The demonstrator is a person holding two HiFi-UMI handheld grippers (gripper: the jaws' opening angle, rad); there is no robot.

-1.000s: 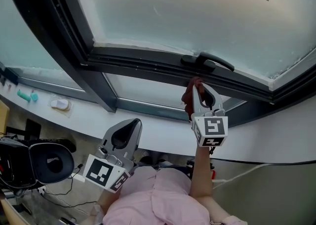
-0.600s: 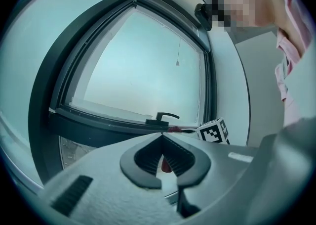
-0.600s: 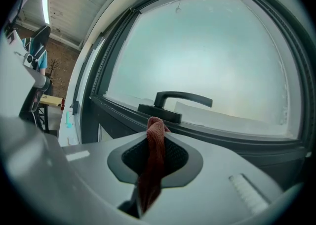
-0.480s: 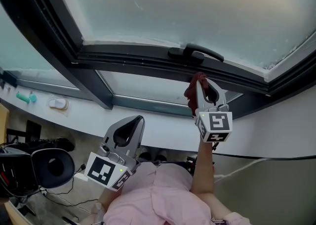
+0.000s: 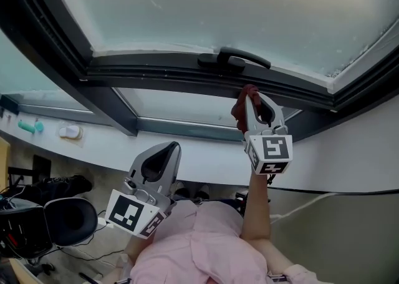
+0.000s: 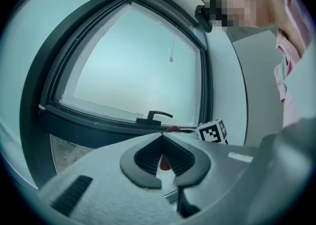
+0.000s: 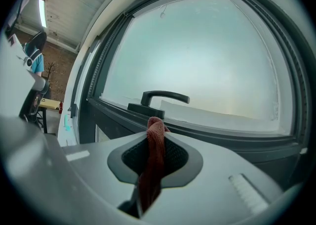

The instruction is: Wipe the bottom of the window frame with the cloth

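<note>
The dark window frame's bottom bar [image 5: 156, 72] runs across the head view, with a black handle [image 5: 234, 59] on it. My right gripper [image 5: 250, 97] is shut on a red cloth [image 5: 240, 107] and holds it up against the frame just below and right of the handle. In the right gripper view the cloth [image 7: 154, 157] hangs down between the jaws, with the handle [image 7: 164, 97] right behind it. My left gripper [image 5: 169, 148] is lower, over the white sill, shut and empty. Its own view shows the handle [image 6: 155, 116] and the right gripper's marker cube [image 6: 213, 131].
A white sill [image 5: 93, 151] runs under a lower glass pane [image 5: 181, 108]. A teal object [image 5: 28, 127] and a small white object [image 5: 70, 132] lie at the sill's left end. An office chair [image 5: 65, 220] stands at lower left. A black cable [image 5: 330, 193] crosses the wall at right.
My right gripper, with the cloth, has shifted right along the frame, from under the handle to just past it. The left gripper has hardly moved.
</note>
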